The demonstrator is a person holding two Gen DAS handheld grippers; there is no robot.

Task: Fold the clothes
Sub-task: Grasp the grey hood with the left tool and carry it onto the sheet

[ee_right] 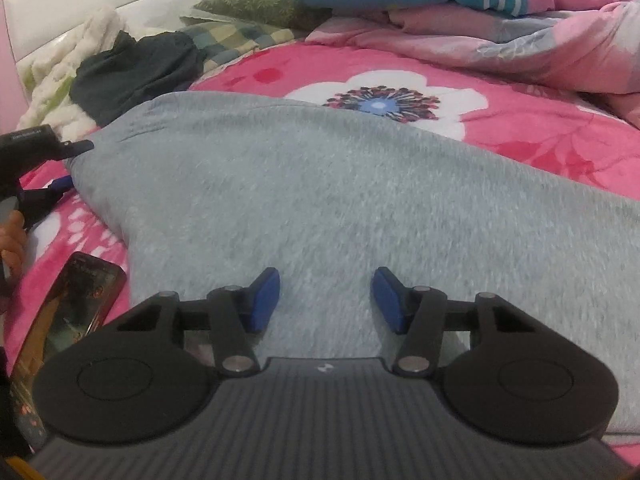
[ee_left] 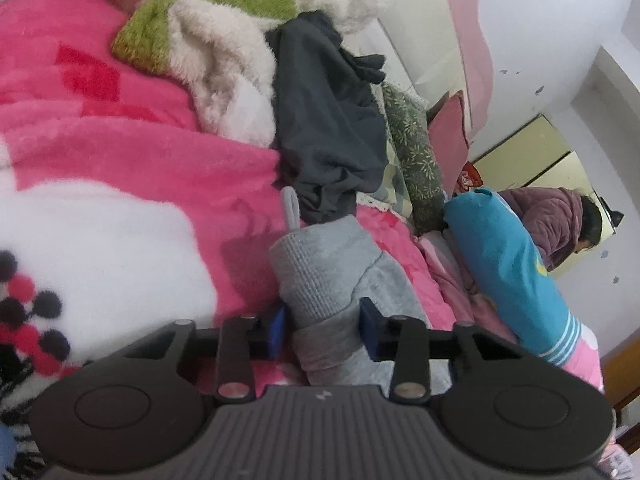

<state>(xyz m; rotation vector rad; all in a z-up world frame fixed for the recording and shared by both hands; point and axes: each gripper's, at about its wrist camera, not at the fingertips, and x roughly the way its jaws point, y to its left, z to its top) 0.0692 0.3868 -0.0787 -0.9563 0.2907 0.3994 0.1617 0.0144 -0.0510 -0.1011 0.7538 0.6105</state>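
Note:
A grey knit garment (ee_right: pixel 340 208) lies spread over the pink flowered bedspread (ee_right: pixel 540 128). In the left wrist view its ribbed end (ee_left: pixel 320 280), with a small hanging loop, is bunched between the blue pads of my left gripper (ee_left: pixel 324 330), which is shut on it. The right wrist view shows that same left gripper (ee_right: pixel 70 164) at the garment's far left corner. My right gripper (ee_right: pixel 326 300) hovers over the near part of the grey fabric, its pads apart and pinching nothing.
A dark grey garment (ee_left: pixel 324 120) and a cream and green fluffy blanket (ee_left: pixel 208 40) are heaped by the headboard. A teal and pink quilt (ee_left: pixel 512 264) lies on the right. A phone (ee_right: pixel 68 312) lies by a person's hand (ee_right: pixel 12 236). A person (ee_left: pixel 568 224) is in the background.

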